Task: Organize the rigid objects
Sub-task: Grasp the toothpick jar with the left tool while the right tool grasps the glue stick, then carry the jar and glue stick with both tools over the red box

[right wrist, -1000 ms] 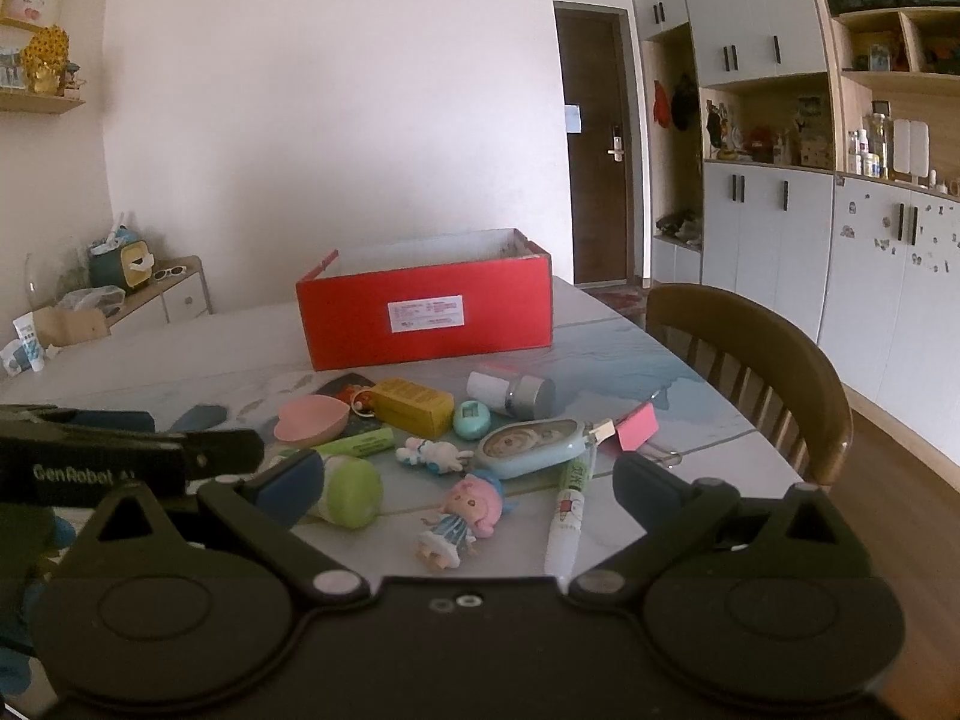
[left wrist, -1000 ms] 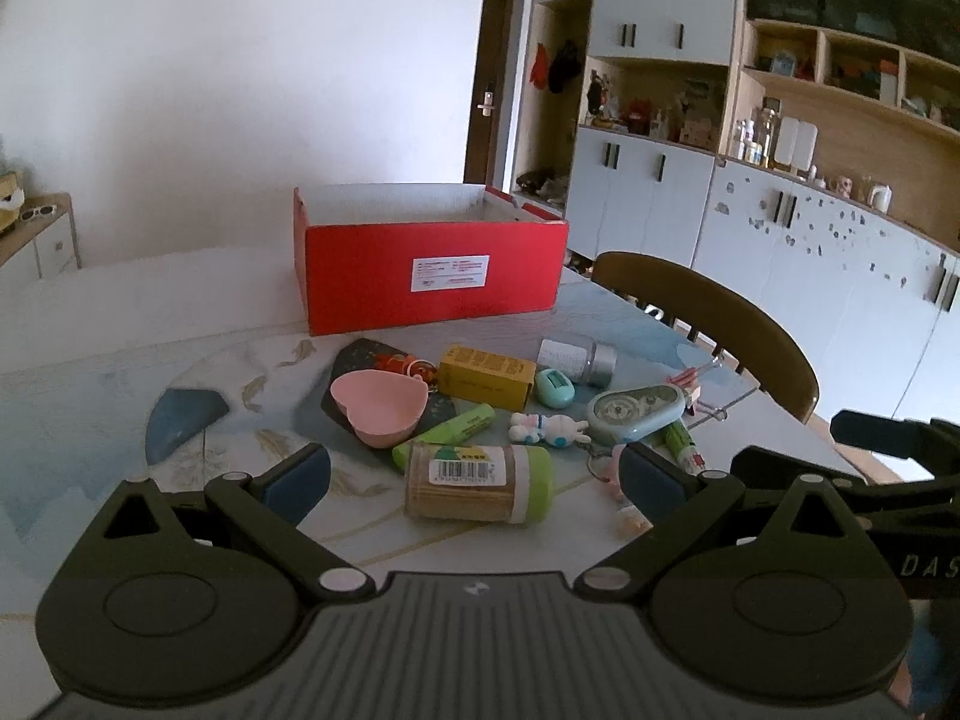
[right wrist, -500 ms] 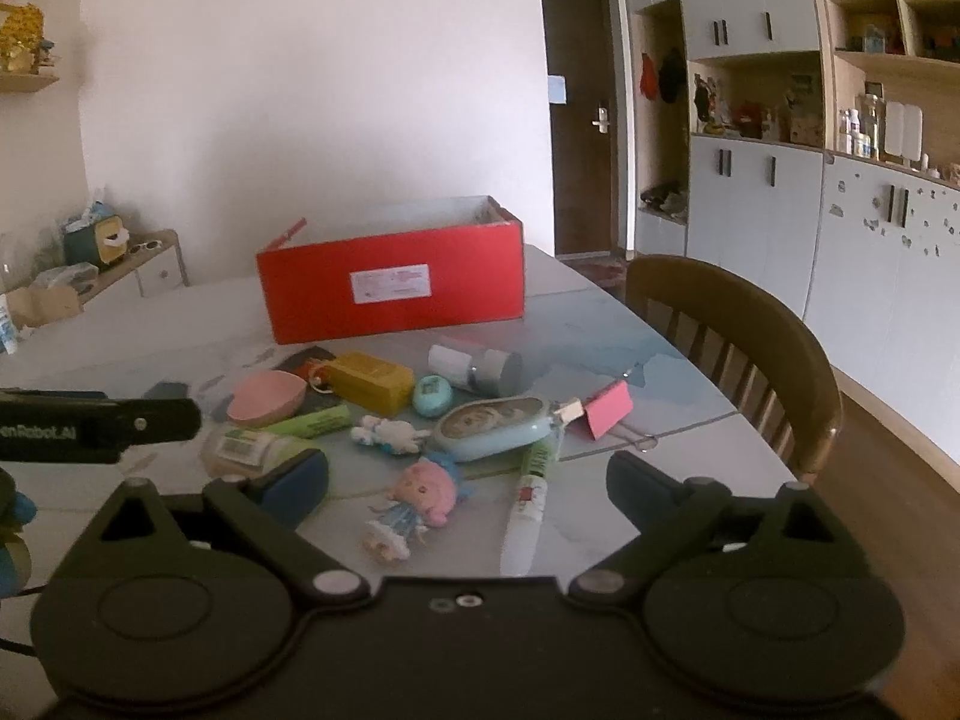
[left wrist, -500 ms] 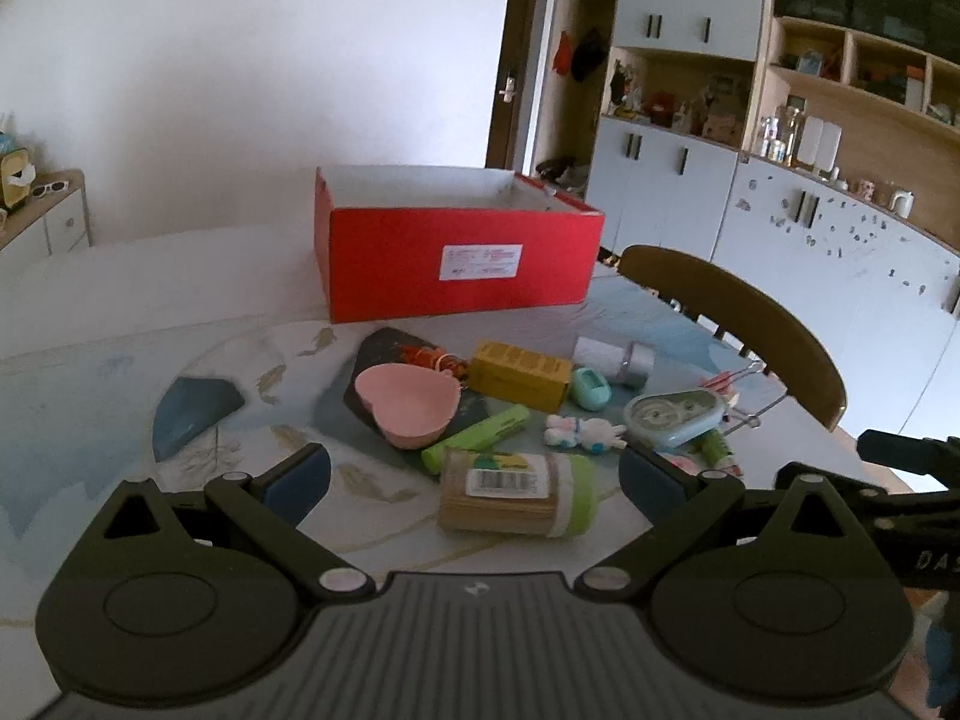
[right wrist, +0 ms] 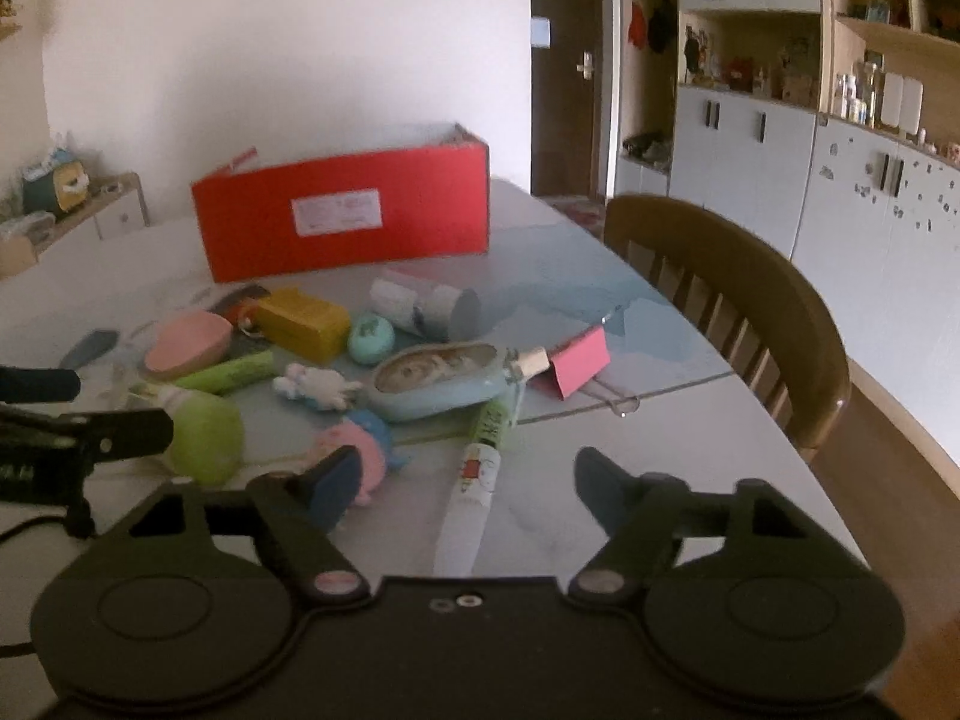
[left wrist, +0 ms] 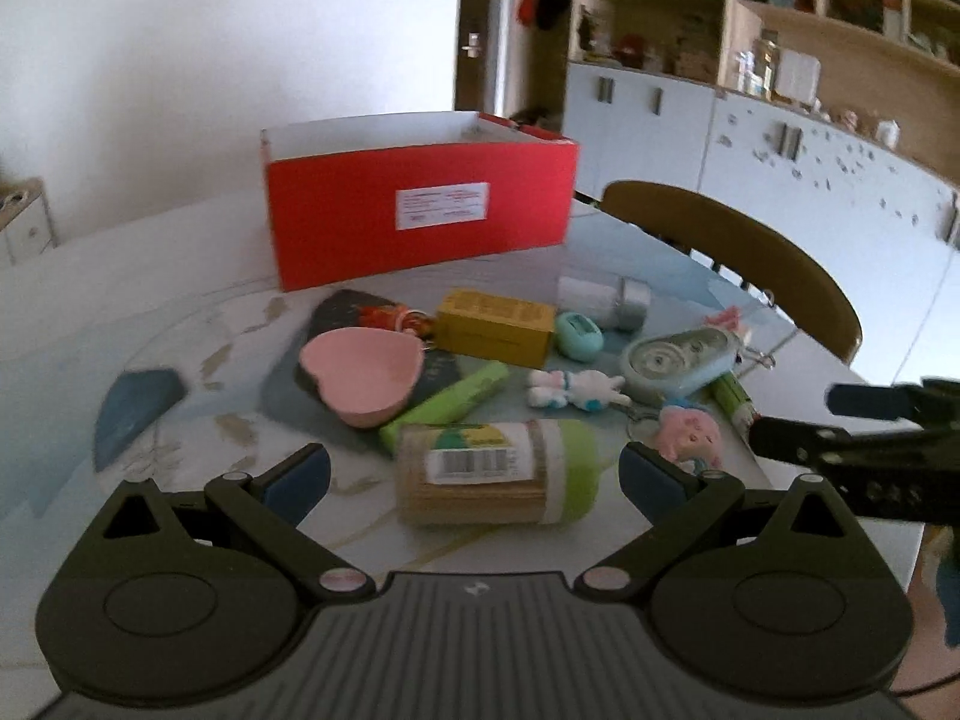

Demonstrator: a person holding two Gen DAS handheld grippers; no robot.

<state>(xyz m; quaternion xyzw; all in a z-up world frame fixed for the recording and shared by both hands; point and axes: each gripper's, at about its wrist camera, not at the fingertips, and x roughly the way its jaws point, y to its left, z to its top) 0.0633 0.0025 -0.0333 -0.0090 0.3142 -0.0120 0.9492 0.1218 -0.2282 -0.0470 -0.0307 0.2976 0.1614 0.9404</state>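
Left gripper (left wrist: 474, 474) spread wide, empty; toothpick jar (left wrist: 495, 473) lies crosswise just ahead between its fingers. Right gripper (right wrist: 462, 480) also spread, empty, over pen (right wrist: 477, 480).

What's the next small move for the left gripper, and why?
Probably ease the left gripper forward and down to straddle the toothpick jar: its jaws are open, and the jar lies on its side just ahead between them.
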